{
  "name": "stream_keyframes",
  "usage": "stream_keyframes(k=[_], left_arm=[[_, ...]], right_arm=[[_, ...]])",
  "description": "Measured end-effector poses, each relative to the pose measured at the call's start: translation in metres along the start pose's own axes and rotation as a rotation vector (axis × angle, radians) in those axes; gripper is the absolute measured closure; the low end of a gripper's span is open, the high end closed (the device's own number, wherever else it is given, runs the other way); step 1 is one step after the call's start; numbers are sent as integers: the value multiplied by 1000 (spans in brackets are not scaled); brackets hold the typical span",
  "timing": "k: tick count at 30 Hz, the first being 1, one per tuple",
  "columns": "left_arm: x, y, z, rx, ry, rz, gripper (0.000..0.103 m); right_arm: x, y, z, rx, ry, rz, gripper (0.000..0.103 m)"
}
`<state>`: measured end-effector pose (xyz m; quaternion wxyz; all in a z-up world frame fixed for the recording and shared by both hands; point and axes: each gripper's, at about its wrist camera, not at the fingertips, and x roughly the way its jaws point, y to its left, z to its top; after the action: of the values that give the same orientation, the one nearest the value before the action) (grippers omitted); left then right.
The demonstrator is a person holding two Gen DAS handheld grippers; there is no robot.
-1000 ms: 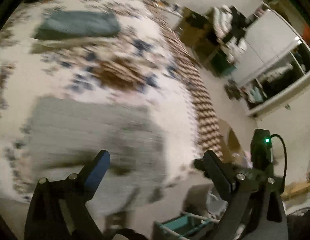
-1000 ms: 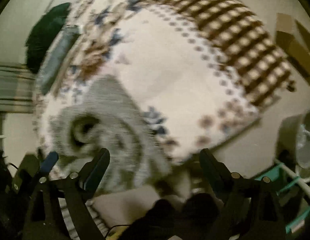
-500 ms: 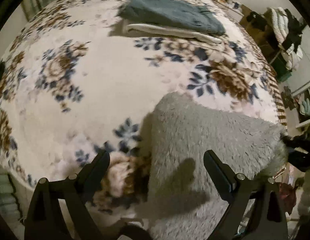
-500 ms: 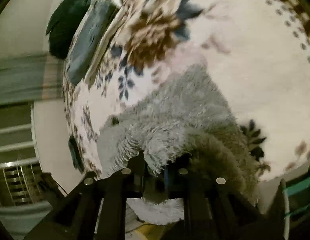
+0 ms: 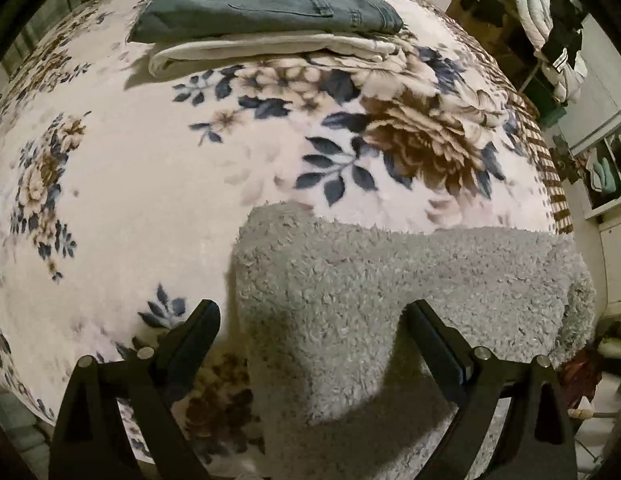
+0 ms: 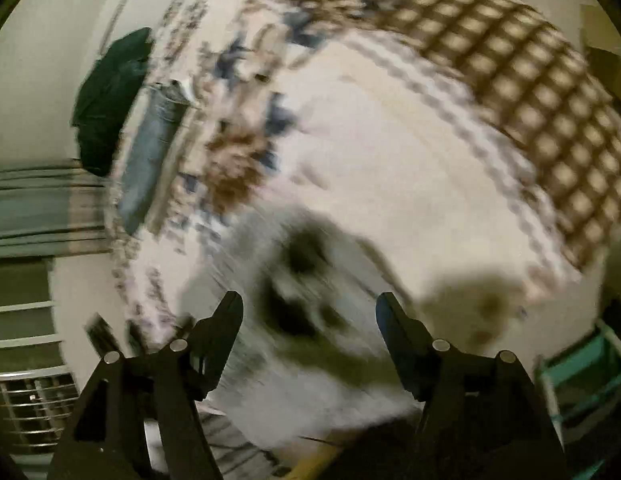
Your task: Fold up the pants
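Grey fuzzy pants (image 5: pixel 390 300) lie on the near edge of a floral bed blanket (image 5: pixel 130 180), part hanging over the edge. My left gripper (image 5: pixel 310 332) is open and empty, just above the pants' near left part. In the right wrist view the pants (image 6: pixel 310 320) are a blurred grey shape with a dark opening. My right gripper (image 6: pixel 308 316) is open over them, holding nothing.
Folded blue jeans (image 5: pixel 266 4) lie on a folded white garment (image 5: pixel 270 50) at the far side of the bed. A dark green pillow (image 6: pixel 110 96) sits beyond. Clothes racks and shelves (image 5: pixel 550 40) stand to the right. A teal basket (image 6: pixel 582 376) is by the bed's corner.
My right gripper was shut on the pants' fabric half a second ago; now it is open and pulled back. My left gripper has come a little closer over the pants.
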<state>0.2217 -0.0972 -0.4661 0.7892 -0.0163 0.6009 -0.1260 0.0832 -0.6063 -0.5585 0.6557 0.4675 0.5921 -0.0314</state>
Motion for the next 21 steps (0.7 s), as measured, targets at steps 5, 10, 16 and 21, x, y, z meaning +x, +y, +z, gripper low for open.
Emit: stream_keyframes(k=[5, 10, 16, 21], left_arm=[[1, -3, 1, 11, 1, 14, 7], [1, -7, 2, 42, 1, 18, 7], [8, -16, 1, 59, 18, -15, 7], [4, -16, -1, 40, 34, -46, 7]], right_arm=[[58, -41, -17, 138, 83, 142, 35], [47, -46, -46, 167, 8, 127, 90], [8, -80, -80, 272, 43, 52, 91], [13, -90, -74, 166, 149, -176, 68]])
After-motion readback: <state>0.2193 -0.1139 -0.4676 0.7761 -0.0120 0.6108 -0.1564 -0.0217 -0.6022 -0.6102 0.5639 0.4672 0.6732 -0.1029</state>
